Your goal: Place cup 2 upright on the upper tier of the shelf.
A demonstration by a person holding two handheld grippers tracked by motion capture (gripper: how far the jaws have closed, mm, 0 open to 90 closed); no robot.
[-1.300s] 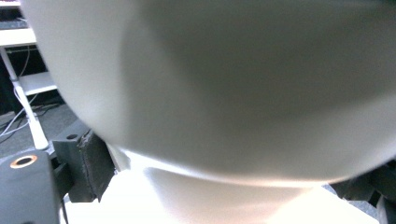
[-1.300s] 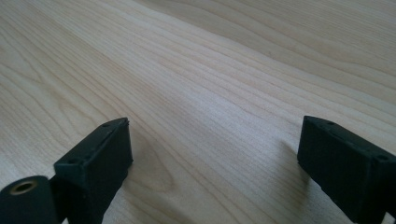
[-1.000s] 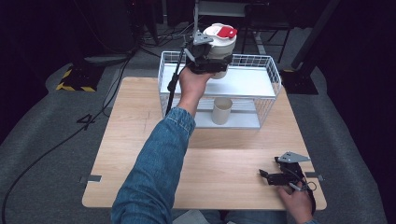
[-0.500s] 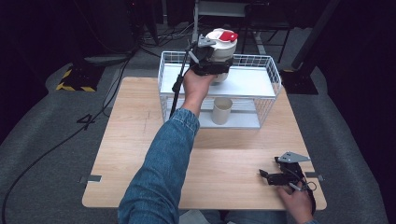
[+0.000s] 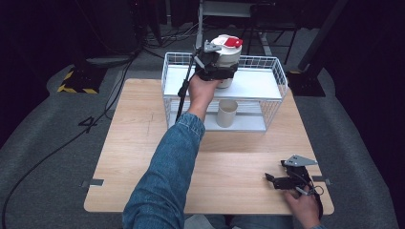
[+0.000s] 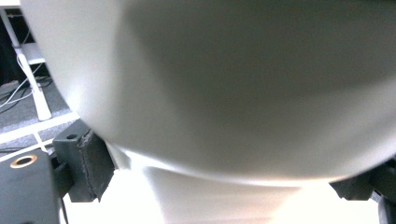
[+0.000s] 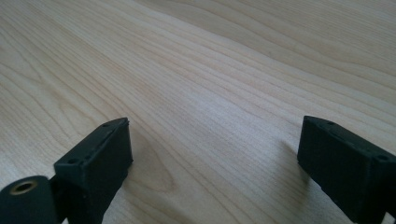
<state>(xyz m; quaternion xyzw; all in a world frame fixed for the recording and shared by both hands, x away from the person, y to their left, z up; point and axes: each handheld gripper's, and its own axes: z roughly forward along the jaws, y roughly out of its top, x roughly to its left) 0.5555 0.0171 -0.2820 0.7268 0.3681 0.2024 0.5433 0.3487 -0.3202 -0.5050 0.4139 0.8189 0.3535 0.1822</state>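
- The white container (image 5: 228,59) is a squat, round jar, pale off-white on its side wall, with a white lid on top.
- A red tab or cap (image 5: 233,42) sits on the right part of the lid.
- It stands upright, held at its lower half, over the top shelf of the white wire rack (image 5: 253,85) at the far side of the table.
- It is left of the shelf's middle, near the rack's far rail; whether its base touches the shelf cannot be told.
- In the left gripper view its wall (image 6: 243,84) is a smooth, curved, pale surface, narrowing to a smaller base below.
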